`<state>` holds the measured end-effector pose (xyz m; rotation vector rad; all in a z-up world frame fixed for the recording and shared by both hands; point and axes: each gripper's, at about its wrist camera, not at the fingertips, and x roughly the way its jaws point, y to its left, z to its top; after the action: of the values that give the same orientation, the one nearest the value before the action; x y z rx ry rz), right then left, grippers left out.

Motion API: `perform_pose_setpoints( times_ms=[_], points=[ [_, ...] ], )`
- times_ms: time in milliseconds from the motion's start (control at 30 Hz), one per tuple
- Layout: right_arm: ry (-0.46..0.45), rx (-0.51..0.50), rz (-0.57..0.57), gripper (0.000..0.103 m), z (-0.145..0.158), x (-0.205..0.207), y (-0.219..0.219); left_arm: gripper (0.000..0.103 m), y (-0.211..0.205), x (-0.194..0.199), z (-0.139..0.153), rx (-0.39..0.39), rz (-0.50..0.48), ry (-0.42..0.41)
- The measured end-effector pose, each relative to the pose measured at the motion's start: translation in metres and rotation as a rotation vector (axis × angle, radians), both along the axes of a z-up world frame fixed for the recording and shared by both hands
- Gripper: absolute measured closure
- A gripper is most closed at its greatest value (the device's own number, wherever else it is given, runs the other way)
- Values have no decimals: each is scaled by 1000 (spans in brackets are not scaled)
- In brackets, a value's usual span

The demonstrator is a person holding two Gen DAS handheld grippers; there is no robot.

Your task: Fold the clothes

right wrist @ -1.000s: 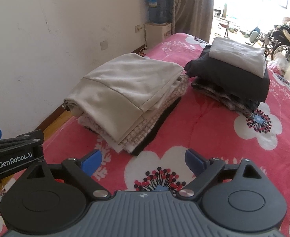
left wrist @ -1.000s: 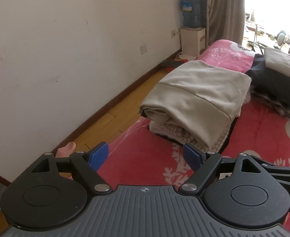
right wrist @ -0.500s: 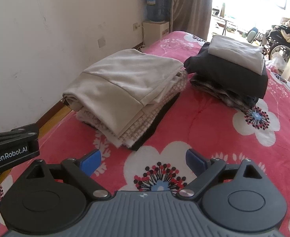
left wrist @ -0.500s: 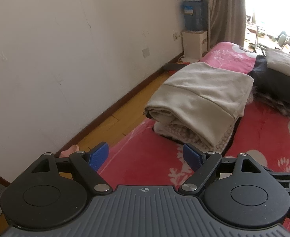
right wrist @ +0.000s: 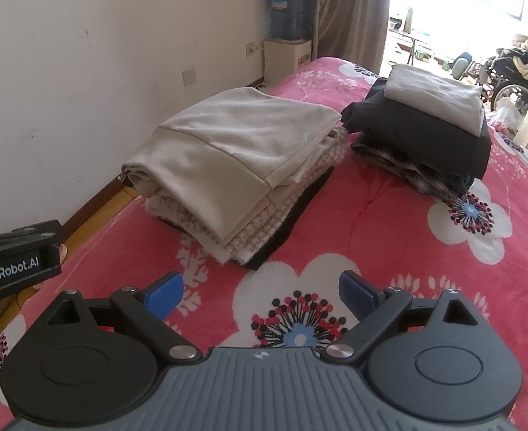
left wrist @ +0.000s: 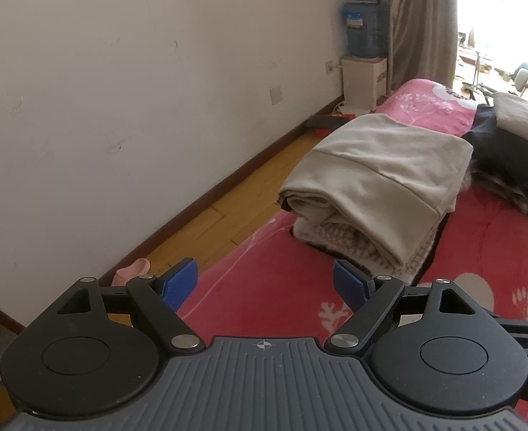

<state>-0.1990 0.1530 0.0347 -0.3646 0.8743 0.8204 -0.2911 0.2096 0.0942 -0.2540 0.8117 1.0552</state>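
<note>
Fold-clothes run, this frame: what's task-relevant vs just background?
Job:
- beige stack of folded clothes
- dark stack with a white garment on top
- left gripper, open and empty
- right gripper, open and empty

Lying about:
- pink floral blanket under both stacks
- water dispenser by the wall
- curtain
- wheelchair outside

The pink flower-printed plush blanket (right wrist: 389, 215) on the bed looks soft and matt. The folded beige smooth-knit garment (right wrist: 235, 140) lies on a coarse, nubbly woven cream cloth (right wrist: 260, 226). The folded black cloth (right wrist: 425, 129) is dull, the white folded cloth (right wrist: 432, 97) on it smooth. The left tongs (left wrist: 264, 283) are matt black plastic with ribbed blue pads (left wrist: 179, 283) and shiny metal rivets. The yellow wooden floor (left wrist: 228, 208) has a slight sheen.
</note>
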Motion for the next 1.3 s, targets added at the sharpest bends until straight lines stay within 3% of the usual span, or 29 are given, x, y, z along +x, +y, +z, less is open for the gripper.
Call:
perform_pose_setpoints(
  times_ms=[1300],
  points=[
    [-2,5,-13,6,2,-5,0,20,3,-9,-3,-17,8,-5]
  ],
)
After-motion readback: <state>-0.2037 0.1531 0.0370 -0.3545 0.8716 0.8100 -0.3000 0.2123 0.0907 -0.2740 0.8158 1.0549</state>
